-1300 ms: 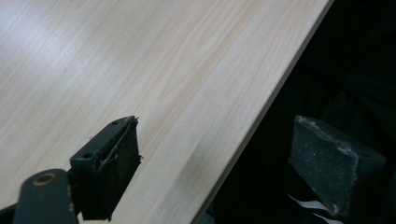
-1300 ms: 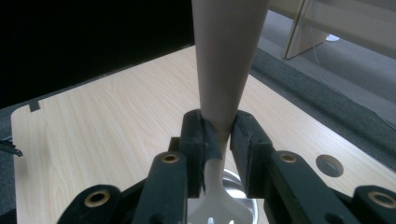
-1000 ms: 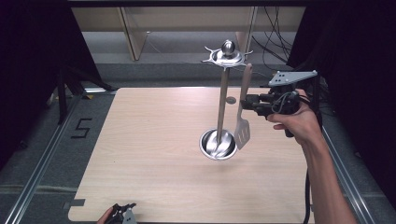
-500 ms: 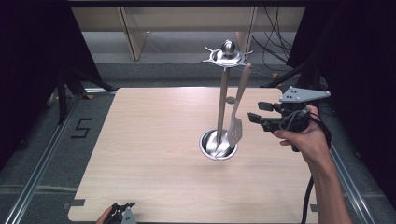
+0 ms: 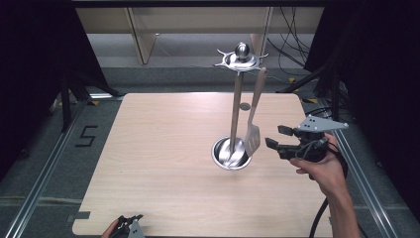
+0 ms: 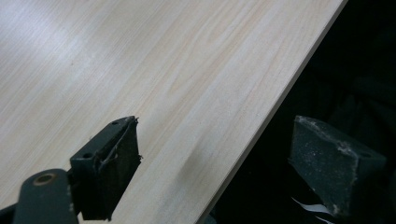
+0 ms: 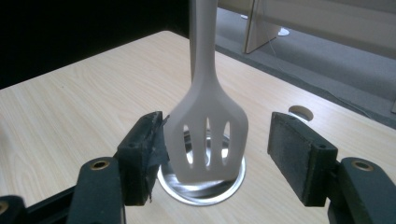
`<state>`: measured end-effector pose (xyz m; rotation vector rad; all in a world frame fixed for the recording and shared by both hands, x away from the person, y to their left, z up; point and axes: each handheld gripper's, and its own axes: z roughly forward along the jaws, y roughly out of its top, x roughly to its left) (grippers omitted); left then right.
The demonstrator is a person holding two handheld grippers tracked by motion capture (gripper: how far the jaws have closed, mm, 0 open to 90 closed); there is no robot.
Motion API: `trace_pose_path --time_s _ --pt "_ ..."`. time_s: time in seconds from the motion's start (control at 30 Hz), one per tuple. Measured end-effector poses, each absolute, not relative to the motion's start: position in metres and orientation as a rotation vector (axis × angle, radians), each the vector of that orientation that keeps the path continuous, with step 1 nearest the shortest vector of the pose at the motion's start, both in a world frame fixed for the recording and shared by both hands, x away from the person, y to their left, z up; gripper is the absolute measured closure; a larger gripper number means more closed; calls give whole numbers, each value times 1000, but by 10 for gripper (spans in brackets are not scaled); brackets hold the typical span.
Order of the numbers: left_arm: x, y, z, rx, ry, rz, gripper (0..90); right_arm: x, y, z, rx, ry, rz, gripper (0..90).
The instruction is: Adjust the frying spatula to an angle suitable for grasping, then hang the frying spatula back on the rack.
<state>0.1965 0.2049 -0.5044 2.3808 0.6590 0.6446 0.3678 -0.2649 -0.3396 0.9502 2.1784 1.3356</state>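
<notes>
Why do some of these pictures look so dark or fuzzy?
High view: black curtains flank the lit table. Left gripper view: soft glare on the wood, darkness past the edge. Right gripper view: the slotted spatula and close fingers look slightly soft.

Your left claw [image 5: 130, 224] is cut off by the bottom edge of the high view — you see just its tip and a bit of hand. In your right gripper view the spatula [image 7: 207, 135] loses its handle at the top edge, and it hides part of the stand's base [image 7: 201, 184].
</notes>
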Motion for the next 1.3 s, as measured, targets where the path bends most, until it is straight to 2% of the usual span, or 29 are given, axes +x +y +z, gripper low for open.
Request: trace_pose_path --time_s 0.57,0.63,1.3 --pt "197 204 -501 2392 664 636 152 357 -268 -377 1016 2211 1297 343" --pt "198 203 -502 2389 666 667 152 356 -268 -379 1020 2212 1293 342" --pt "197 203 -500 2387 659 638 152 344 -267 -425 1086 2322 1229 306"
